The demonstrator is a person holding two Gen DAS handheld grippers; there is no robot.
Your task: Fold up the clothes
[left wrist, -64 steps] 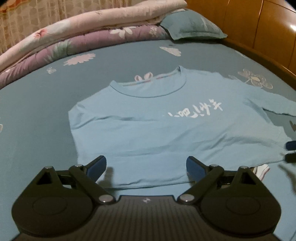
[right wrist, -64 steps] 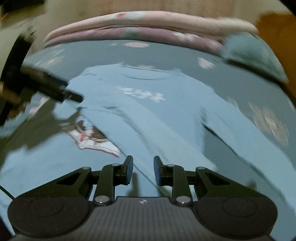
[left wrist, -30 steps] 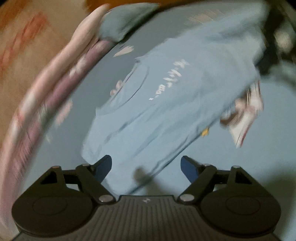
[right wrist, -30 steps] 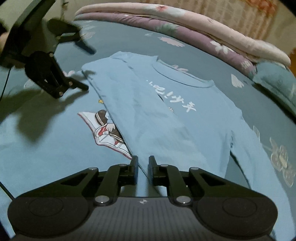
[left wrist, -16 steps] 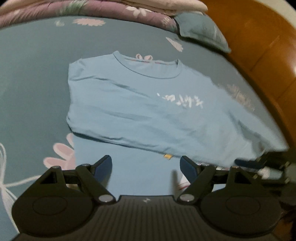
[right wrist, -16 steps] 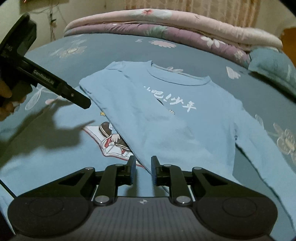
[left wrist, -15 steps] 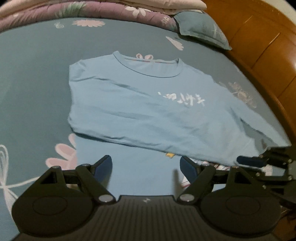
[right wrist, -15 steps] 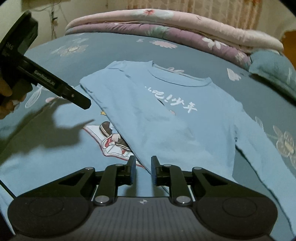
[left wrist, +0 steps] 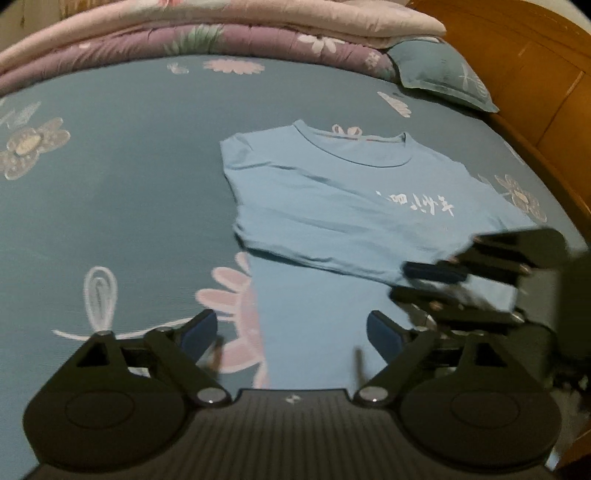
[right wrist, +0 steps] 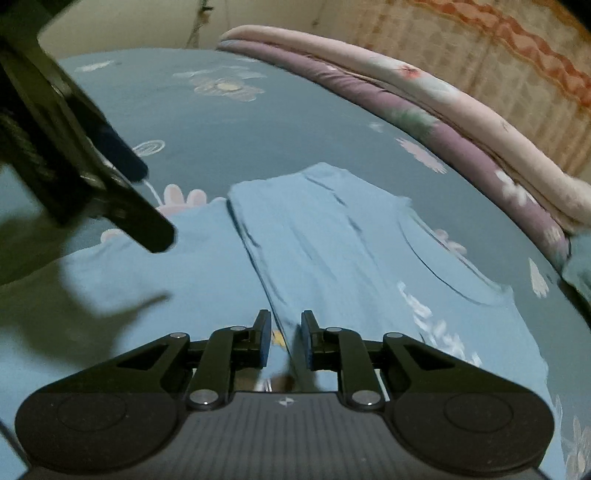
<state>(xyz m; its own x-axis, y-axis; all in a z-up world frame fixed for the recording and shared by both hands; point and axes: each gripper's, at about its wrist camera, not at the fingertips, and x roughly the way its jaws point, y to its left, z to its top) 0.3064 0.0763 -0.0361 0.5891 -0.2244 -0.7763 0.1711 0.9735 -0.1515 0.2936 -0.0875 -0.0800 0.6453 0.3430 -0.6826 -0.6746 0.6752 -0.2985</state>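
Observation:
A light blue shirt [left wrist: 332, 206] with white lettering lies on the bed, its hem part folded up over the body. It also shows in the right wrist view [right wrist: 332, 251]. My left gripper [left wrist: 291, 332] is open and empty, low over the shirt's near left edge. My right gripper [right wrist: 284, 339] has its jaws close together around the folded edge of the shirt. The right gripper shows at the right in the left wrist view [left wrist: 461, 280]. The left gripper shows at the upper left in the right wrist view [right wrist: 122, 184].
The teal flowered bedsheet [left wrist: 110, 177] spreads all around. Folded pink and purple quilts [left wrist: 221, 29] and a teal pillow [left wrist: 439, 77] lie at the far side. A wooden headboard [left wrist: 535, 74] stands at the right.
The left gripper has shifted left, so the shirt sits further right in its view. The right gripper has swung left along the folded edge, still closed on the cloth.

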